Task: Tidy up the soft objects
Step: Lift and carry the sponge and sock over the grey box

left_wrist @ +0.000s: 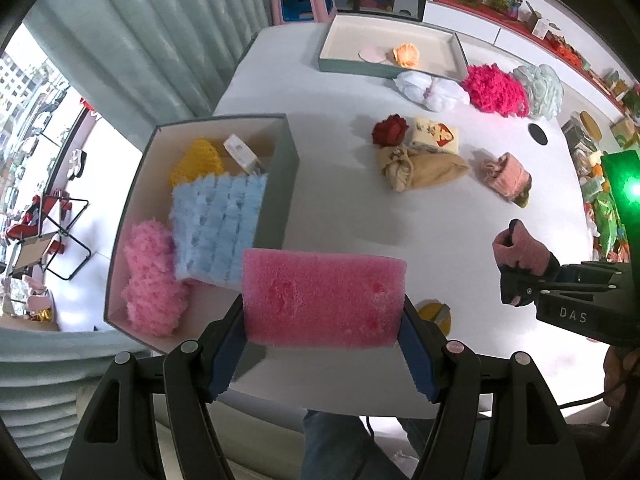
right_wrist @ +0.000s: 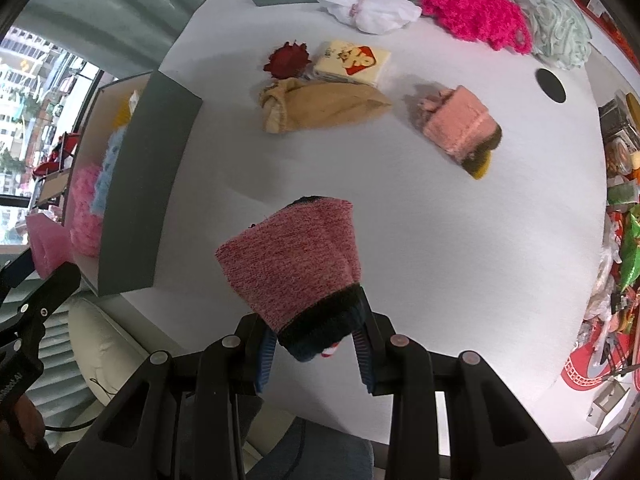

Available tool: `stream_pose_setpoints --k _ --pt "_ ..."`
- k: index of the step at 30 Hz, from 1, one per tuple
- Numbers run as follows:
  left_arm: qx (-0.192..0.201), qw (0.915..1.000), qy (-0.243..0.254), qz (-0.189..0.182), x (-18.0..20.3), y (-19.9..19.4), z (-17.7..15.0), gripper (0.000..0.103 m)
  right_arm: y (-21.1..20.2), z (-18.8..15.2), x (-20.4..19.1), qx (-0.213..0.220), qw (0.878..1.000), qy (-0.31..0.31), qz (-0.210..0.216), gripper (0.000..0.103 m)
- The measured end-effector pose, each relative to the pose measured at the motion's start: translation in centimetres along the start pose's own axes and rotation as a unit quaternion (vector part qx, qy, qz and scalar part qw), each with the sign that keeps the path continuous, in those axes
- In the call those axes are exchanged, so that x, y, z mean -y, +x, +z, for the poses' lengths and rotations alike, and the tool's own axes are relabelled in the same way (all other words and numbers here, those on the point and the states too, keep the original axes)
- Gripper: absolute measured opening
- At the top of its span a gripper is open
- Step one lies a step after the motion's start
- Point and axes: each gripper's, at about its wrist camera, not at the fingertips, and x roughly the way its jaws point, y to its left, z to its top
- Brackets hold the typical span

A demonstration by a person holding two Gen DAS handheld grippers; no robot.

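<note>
My left gripper (left_wrist: 323,350) is shut on a pink sponge (left_wrist: 322,298) and holds it above the table beside the near corner of a grey box (left_wrist: 286,184). The box holds a blue fluffy cloth (left_wrist: 218,224), a pink fluffy piece (left_wrist: 154,276) and a yellow knit (left_wrist: 198,162). My right gripper (right_wrist: 316,354) is shut on a pink knitted sock with a dark cuff (right_wrist: 294,264), held above the white table (right_wrist: 440,240). The right gripper with the sock also shows in the left wrist view (left_wrist: 520,272).
On the table lie a tan cloth bundle (right_wrist: 320,106), a red flower (right_wrist: 288,60), a cream packet (right_wrist: 352,62), a pink sock roll (right_wrist: 460,124), a white cloth (right_wrist: 372,10), a magenta fluffy piece (right_wrist: 476,14) and a pale green pouf (right_wrist: 560,28). A shallow tray (left_wrist: 336,65) stands at the far edge.
</note>
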Motion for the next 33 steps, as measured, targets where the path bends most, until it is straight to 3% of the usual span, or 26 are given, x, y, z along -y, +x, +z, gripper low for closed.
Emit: stream_pose_setpoints --k 16,27,33 --pt "0.02 0.9979 0.038 -0.048 -6.1 0.7 1.3 0.071 0.1 0.3 -3.5 0.029 0.996 0.076 -0.029 0.037" --pt "0.034 0.9971 0.017 -0.066 -11.7 2.1 1.3 0.071 0.2 -0.2 -7.1 0.04 0.992 0.104 -0.064 0.037" --pt "0.047 0.9966 -0.023 -0.064 -15.1 2.5 0.7 0.071 -0.5 0.8 -9.3 0.05 0.992 0.089 -0.081 0.037"
